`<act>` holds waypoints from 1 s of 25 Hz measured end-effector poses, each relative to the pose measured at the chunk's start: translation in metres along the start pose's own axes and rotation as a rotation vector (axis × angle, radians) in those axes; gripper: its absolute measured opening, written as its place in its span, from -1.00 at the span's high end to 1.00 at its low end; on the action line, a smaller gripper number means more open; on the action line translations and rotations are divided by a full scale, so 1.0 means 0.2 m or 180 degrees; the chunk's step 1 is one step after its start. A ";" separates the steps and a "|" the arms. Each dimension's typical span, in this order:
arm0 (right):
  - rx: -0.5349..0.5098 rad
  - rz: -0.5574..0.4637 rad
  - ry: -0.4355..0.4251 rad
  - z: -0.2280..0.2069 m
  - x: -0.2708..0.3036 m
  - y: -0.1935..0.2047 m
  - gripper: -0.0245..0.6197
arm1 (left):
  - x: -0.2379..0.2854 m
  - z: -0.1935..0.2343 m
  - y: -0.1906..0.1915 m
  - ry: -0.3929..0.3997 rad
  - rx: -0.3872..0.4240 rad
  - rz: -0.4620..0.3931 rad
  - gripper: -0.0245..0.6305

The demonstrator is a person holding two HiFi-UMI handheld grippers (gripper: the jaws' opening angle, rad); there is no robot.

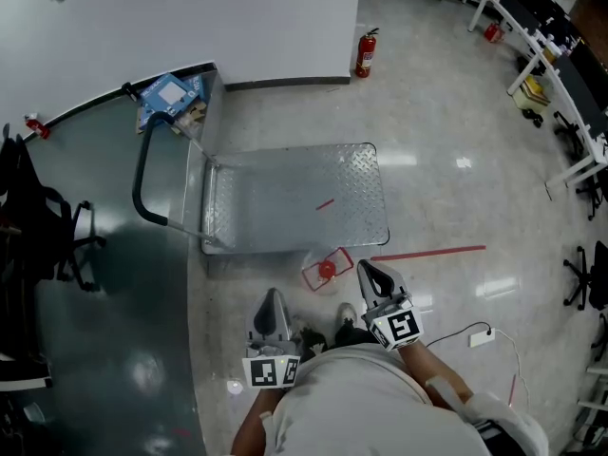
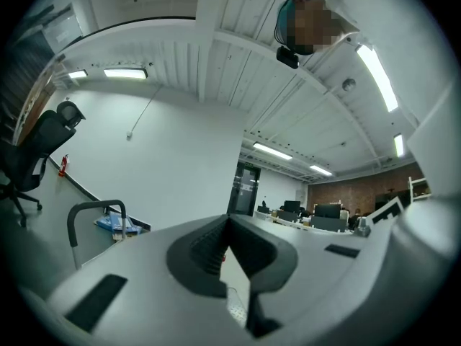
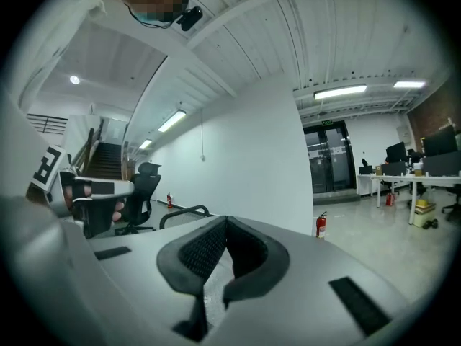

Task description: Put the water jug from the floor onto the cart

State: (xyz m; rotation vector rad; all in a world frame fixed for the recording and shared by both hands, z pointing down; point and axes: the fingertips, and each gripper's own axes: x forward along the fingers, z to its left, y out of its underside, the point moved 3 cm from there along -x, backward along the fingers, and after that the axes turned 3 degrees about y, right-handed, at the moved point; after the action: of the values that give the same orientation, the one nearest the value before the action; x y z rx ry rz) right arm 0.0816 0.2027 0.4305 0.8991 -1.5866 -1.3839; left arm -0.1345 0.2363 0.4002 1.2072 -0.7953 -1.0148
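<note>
The water jug (image 1: 326, 270) is clear with a red cap and stands on the floor just in front of the near edge of the cart (image 1: 294, 198). The cart is a flat metal platform with a black handle (image 1: 142, 183) on its left end, and its deck is bare. My left gripper (image 1: 274, 313) hangs close to my body, left of and nearer than the jug, with its jaws shut and empty. My right gripper (image 1: 378, 278) is just right of the jug, also shut on nothing. Neither gripper view shows the jug; the cart handle (image 2: 97, 207) appears beyond the left jaws.
A red fire extinguisher (image 1: 366, 53) stands at the wall beyond the cart. A blue stack of boxes (image 1: 171, 98) sits by the handle. An office chair (image 1: 43, 226) is at the left. Red tape (image 1: 427, 252) and a white cable with a plug (image 1: 482, 336) lie on the floor at right.
</note>
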 end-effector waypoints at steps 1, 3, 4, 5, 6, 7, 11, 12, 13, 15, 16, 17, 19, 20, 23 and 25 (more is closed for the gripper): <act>0.0002 0.0090 0.0060 -0.02 0.03 0.04 0.89 | 0.00 0.01 0.01 -0.0011 -0.0011 0.0024 0.92; -0.0015 0.0341 0.0149 -0.06 0.10 0.14 0.88 | 0.02 0.02 0.04 -0.0029 -0.0034 0.0077 0.92; -0.0020 0.0487 0.0159 -0.08 0.15 0.19 0.88 | 0.02 0.03 0.05 -0.0036 -0.0042 0.0103 0.92; -0.0018 0.0644 0.0150 -0.10 0.20 0.26 0.88 | 0.04 0.03 0.07 -0.0044 -0.0050 0.0127 0.92; -0.0011 0.0819 0.0129 -0.11 0.25 0.33 0.88 | 0.05 0.04 0.08 -0.0052 -0.0060 0.0149 0.92; 0.0000 0.1016 0.0099 -0.13 0.30 0.42 0.88 | 0.06 0.04 0.10 -0.0061 -0.0074 0.0172 0.92; 0.0133 0.1934 -0.0145 -0.12 0.45 0.86 0.49 | 0.09 0.04 0.17 -0.0107 -0.0147 0.0260 0.92; 0.0157 0.2144 -0.0202 -0.11 0.48 0.99 0.44 | 0.10 0.05 0.18 -0.0113 -0.0164 0.0266 0.92; 0.0168 0.2345 -0.0252 -0.10 0.51 1.11 0.40 | 0.12 0.06 0.19 -0.0118 -0.0179 0.0261 0.92; 0.0171 0.2747 -0.0333 -0.09 0.56 1.36 0.34 | 0.14 0.07 0.24 -0.0128 -0.0194 0.0266 0.92; 0.0175 0.2939 -0.0356 -0.08 0.57 1.49 0.32 | 0.15 0.08 0.28 -0.0125 -0.0192 0.0294 0.92; 0.0180 0.3116 -0.0370 -0.08 0.57 1.61 0.30 | 0.15 0.09 0.31 -0.0121 -0.0191 0.0333 0.92; 0.0154 0.3406 -0.0393 -0.07 0.57 1.82 0.22 | 0.15 0.11 0.37 -0.0120 -0.0192 0.0415 0.92; 0.0124 0.3514 -0.0414 -0.07 0.57 1.92 0.20 | 0.15 0.12 0.41 -0.0131 -0.0191 0.0456 0.92; 0.0063 0.3769 -0.0517 -0.04 0.59 2.13 0.12 | 0.13 0.18 0.50 -0.0217 -0.0220 0.0570 0.92; 0.0041 0.3914 -0.0523 -0.03 0.58 2.24 0.11 | 0.12 0.22 0.56 -0.0285 -0.0245 0.0633 0.92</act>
State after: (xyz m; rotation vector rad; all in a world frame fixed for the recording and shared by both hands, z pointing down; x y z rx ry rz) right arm 0.0410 0.1569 0.8889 -0.2605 -1.7477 -0.5405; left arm -0.1450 0.2035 0.5174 1.0014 -0.9194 -0.9319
